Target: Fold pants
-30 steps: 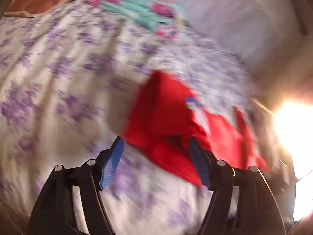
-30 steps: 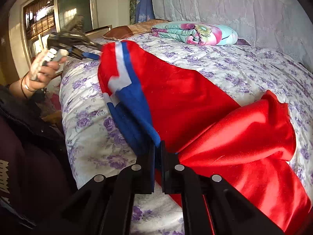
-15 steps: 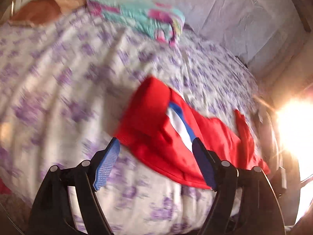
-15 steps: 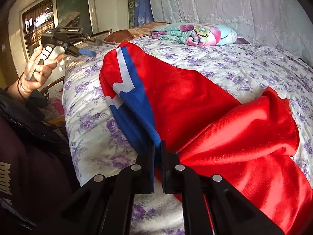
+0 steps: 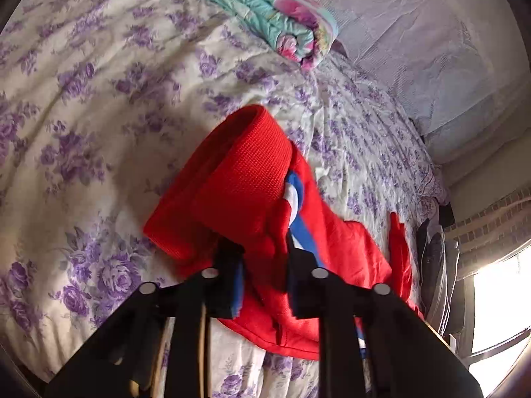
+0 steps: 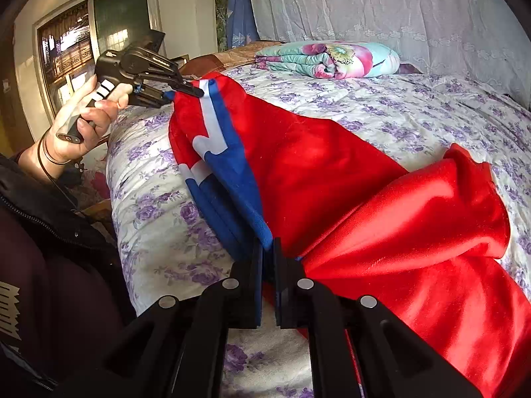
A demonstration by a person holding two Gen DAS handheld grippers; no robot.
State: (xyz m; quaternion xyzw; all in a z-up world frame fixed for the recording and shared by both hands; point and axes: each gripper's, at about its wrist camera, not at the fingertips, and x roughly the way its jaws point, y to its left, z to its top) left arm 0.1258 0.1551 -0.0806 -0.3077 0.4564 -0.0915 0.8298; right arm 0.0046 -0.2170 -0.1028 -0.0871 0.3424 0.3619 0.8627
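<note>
Sunlight is falling across a bed (image 5: pixel 99 106) with a purple-flowered cover, where a rolled quilt (image 6: pixel 332 58) is lying far ahead of both grippers, by the lace-draped headboard. Red pants (image 6: pixel 332 172) with a blue and white side stripe (image 6: pixel 229 159) are sprawling on the cover, one leg bunching to the right of the right gripper.

What is changing is on the left: a second ago the left gripper (image 5: pixel 265 248) was hanging wide open over the cloth, and now its fingers are closing in on the ribbed red waistband (image 5: pixel 239 179), with fabric sitting directly between them. From the right wrist view, its tips are pinching the top corner of the pants beside the stripe, lifted off the bed. The right gripper (image 6: pixel 267 248) is staying clamped on the stripe edge right at its tips, as before.

With both ends of the striped side now being held, the pants are probably ready to be stretched and laid flat, or swung over into the first fold. Folding itself is hardly starting; the legs are lying crumpled.
</note>
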